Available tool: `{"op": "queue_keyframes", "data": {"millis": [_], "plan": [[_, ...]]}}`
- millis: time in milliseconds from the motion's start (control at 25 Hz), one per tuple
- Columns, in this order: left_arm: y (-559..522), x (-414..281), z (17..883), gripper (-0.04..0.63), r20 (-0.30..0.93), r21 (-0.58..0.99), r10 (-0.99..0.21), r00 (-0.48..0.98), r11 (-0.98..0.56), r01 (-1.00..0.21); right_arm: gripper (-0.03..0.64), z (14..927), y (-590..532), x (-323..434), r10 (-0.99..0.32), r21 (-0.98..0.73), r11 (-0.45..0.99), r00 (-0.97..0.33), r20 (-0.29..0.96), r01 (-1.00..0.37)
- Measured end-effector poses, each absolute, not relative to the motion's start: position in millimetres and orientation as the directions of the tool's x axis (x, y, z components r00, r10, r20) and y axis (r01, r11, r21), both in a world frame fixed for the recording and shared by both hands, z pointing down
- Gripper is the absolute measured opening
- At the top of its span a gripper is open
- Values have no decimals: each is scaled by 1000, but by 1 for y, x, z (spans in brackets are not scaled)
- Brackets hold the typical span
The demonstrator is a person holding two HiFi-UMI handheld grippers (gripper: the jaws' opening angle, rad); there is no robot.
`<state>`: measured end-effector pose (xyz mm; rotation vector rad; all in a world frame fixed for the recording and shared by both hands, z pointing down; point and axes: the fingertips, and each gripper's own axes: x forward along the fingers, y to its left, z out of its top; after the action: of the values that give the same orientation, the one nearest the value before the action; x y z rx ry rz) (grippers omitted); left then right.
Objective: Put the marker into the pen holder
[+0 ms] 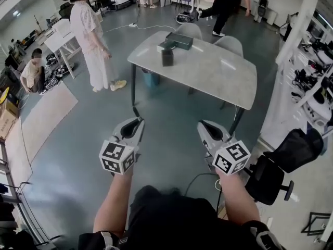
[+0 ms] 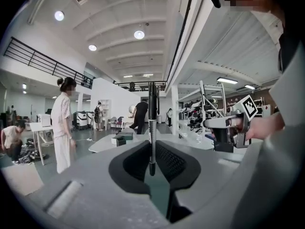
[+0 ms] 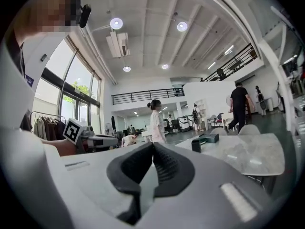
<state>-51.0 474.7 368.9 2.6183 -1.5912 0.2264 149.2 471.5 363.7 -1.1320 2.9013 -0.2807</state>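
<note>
My left gripper (image 2: 153,144) is shut on a thin dark marker (image 2: 152,120), which stands upright between its jaws with its top above them. In the head view, the left gripper (image 1: 133,127) and the right gripper (image 1: 206,127) are held side by side above the grey floor, well short of the table. The black pen holder (image 1: 167,57) stands on the far left part of the pale table (image 1: 218,74); it also shows small in the right gripper view as the pen holder (image 3: 196,145). My right gripper (image 3: 152,148) is shut with nothing in it.
A dark flat box (image 1: 179,40) and a small white box lie behind the pen holder. Grey chairs (image 1: 229,45) stand at the table's far side. A person in light clothes (image 1: 91,40) stands left of the table. A black office chair (image 1: 278,165) is at my right, with shelving beyond.
</note>
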Motion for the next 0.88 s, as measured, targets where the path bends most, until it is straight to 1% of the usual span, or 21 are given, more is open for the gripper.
{"op": "queue_keyframes", "data": {"millis": [240,440,640,880], "plan": [[471,-31,384,43,199,-4,-866,459,-469,-883,3,388,472,166,-653,-241,724,-755,62,-646],[450,-30,382,44,191,-5,-861,471,-481,-877,3,395,452,163,-660,-237,711,-744,101,-663],[406,-41,394,44,186,25,-857,481,-486,-874,3,405,414,150,-655,-227,708,-742,140,-668],[326,-74,406,44,183,56,-841,509,-508,-860,3,412,333,109,-654,-224,701,-736,176,-677]]}}
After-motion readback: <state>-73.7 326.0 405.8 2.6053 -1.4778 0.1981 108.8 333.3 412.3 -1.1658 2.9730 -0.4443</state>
